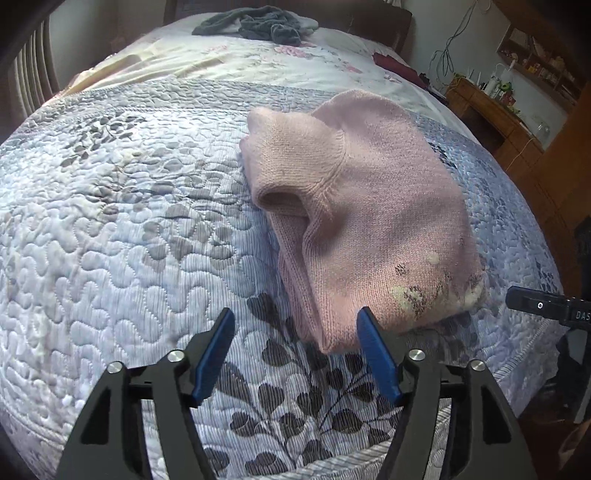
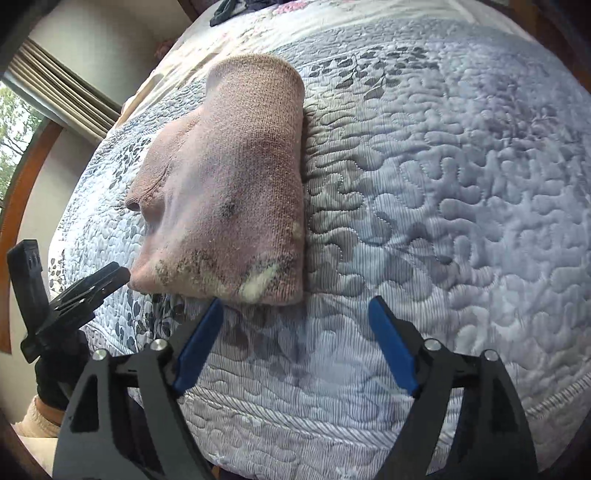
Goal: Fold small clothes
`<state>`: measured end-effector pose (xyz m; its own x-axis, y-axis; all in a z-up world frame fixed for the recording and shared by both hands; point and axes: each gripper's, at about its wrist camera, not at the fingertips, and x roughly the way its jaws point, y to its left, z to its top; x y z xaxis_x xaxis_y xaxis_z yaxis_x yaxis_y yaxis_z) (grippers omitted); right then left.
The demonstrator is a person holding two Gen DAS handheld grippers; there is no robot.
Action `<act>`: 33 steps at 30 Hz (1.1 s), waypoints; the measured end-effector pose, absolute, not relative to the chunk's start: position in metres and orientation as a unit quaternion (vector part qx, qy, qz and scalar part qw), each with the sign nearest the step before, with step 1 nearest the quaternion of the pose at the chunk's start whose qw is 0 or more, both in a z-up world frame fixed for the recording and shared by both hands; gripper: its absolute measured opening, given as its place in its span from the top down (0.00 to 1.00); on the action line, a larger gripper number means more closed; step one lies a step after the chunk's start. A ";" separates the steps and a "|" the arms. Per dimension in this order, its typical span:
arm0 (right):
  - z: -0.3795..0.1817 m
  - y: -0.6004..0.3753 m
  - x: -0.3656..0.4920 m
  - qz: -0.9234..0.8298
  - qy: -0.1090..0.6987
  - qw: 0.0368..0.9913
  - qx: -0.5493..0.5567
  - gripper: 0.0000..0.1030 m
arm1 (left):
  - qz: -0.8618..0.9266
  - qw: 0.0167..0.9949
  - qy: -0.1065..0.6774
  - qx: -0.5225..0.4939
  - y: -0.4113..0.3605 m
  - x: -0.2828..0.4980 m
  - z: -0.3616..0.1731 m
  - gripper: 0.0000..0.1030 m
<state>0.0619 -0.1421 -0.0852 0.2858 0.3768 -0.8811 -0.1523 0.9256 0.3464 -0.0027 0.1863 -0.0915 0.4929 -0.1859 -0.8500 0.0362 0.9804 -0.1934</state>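
Note:
A small pink knitted sweater [image 1: 369, 221] lies folded into a compact bundle on the blue quilted bedspread [image 1: 110, 221], its patterned hem toward me. In the left wrist view my left gripper [image 1: 295, 317] stands open just short of the bundle's near corner, holding nothing. In the right wrist view the same sweater [image 2: 229, 192] sits left of centre, and my right gripper [image 2: 297, 306] is open over bare quilt [image 2: 443, 184], its left fingertip close to the hem. The left gripper's black body [image 2: 88, 288] shows at the left edge there.
A dark grey garment [image 1: 258, 22] lies crumpled near the head of the bed. A dark red cloth [image 1: 395, 64] sits at the bed's far right edge. A wooden desk with clutter [image 1: 495, 107] stands to the right. A window with curtain [image 2: 44, 92] is on the left.

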 end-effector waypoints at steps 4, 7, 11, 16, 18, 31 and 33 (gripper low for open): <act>-0.066 -0.127 0.037 0.127 0.561 0.817 0.037 0.12 | -0.057 0.861 0.497 -0.089 0.188 -0.027 -0.072 0.24; -0.053 -0.120 0.020 0.120 0.554 0.824 0.010 0.12 | -0.047 0.860 0.499 -0.093 0.186 -0.042 -0.062 0.23; -0.035 -0.103 0.000 0.125 0.545 0.829 0.007 0.10 | -0.035 0.862 0.497 -0.096 0.185 -0.058 -0.048 0.22; -0.012 -0.093 -0.015 0.102 0.531 0.841 -0.002 0.07 | -0.017 0.869 0.488 -0.073 0.181 -0.074 -0.028 0.19; -0.005 -0.088 -0.020 0.087 0.523 0.848 -0.011 0.06 | -0.014 0.871 0.486 -0.074 0.181 -0.078 -0.022 0.18; 0.013 -0.077 -0.029 0.046 0.499 0.864 -0.043 0.03 | 0.002 0.883 0.468 -0.038 0.172 -0.091 -0.003 0.18; 0.012 -0.076 -0.029 0.042 0.501 0.863 -0.048 0.03 | -0.003 0.884 0.466 -0.034 0.168 -0.092 -0.001 0.18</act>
<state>-0.0290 -0.0763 0.0124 0.4935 0.0250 -0.8694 -0.1206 0.9919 -0.0399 -0.0924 0.1681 -0.0009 0.5654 -0.0367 -0.8240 -0.0259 0.9977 -0.0622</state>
